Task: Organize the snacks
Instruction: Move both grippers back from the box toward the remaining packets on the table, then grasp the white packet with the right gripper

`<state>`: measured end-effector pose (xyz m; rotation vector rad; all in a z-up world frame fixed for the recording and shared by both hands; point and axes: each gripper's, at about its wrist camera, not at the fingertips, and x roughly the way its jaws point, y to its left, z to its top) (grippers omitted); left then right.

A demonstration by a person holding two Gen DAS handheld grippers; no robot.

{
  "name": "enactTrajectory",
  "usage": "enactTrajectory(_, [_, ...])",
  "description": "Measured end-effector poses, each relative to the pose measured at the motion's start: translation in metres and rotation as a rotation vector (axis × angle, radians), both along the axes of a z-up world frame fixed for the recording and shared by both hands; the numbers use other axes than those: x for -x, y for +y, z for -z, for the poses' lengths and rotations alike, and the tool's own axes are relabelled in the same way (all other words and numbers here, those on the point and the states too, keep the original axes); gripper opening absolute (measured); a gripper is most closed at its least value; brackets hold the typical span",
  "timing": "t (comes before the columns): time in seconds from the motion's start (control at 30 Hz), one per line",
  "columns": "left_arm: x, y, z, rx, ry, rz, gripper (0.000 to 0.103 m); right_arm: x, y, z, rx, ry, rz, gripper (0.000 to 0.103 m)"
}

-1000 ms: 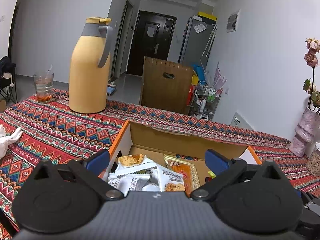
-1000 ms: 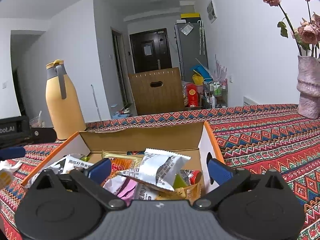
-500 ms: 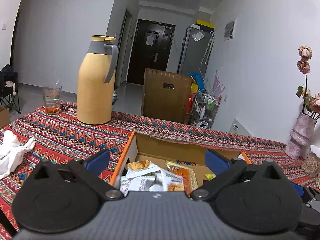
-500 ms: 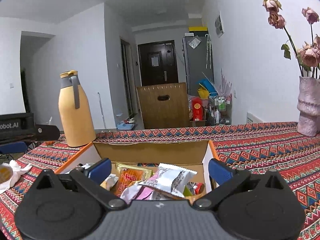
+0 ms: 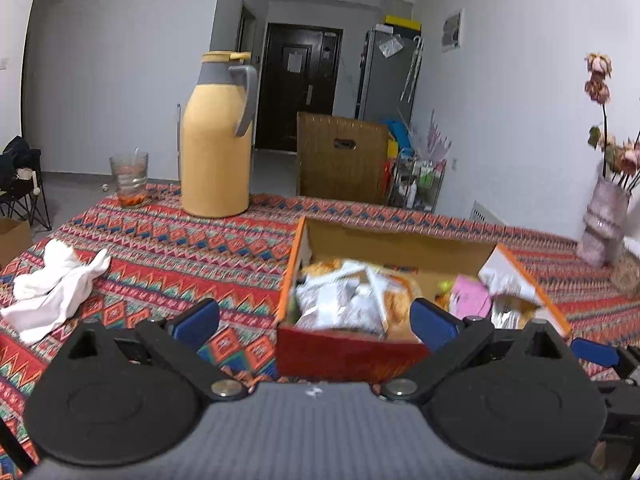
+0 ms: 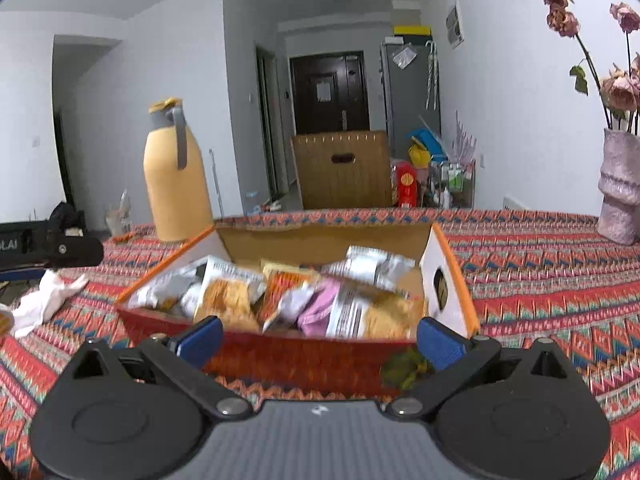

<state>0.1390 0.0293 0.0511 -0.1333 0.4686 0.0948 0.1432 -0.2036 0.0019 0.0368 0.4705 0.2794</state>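
An open cardboard box (image 6: 304,354) with a red front and orange rims sits on the patterned tablecloth, full of snack packets (image 6: 360,304). It also shows in the left wrist view (image 5: 344,350), with packets (image 5: 344,300) inside. My right gripper (image 6: 318,338) is open and empty, just in front of the box's front wall. My left gripper (image 5: 314,322) is open and empty, in front of the box's left front corner. The right gripper's blue tip (image 5: 592,352) shows at the right in the left wrist view.
A tall yellow thermos (image 5: 216,140) and a glass (image 5: 129,178) stand at the table's far left. A crumpled white cloth (image 5: 56,280) lies at the left. A pink vase with dried flowers (image 6: 620,188) stands at the far right. A wooden chair back (image 6: 342,168) is behind the table.
Both grippers have pulled back and risen from over the box. The box's red front wall now shows in both views. Both stay open and empty.
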Motion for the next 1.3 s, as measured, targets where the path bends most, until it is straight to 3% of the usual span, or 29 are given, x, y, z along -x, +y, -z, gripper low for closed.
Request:
enactTrajectory(0.3, [0.012,0.015,0.038,-0.021,0.099,-0.008,0.103,0.016,0.005,0.023,0.025,0.094,-0.005,0.103])
enactTrajectory(0.57, [0.010,0.024,0.058,0.007,0.100,-0.007,0.103,0.017,0.017,0.036,0.054,0.145,-0.009,0.103])
enactTrajectory(0.77, [0.010,0.030,0.060,0.042,0.101,-0.010,0.103,0.016,0.027,0.036,0.075,0.154,-0.008,0.103])
enactTrajectory(1.3, [0.008,0.028,0.064,0.032,0.124,-0.006,0.103,0.012,0.052,0.063,0.158,0.280,-0.007,0.103])
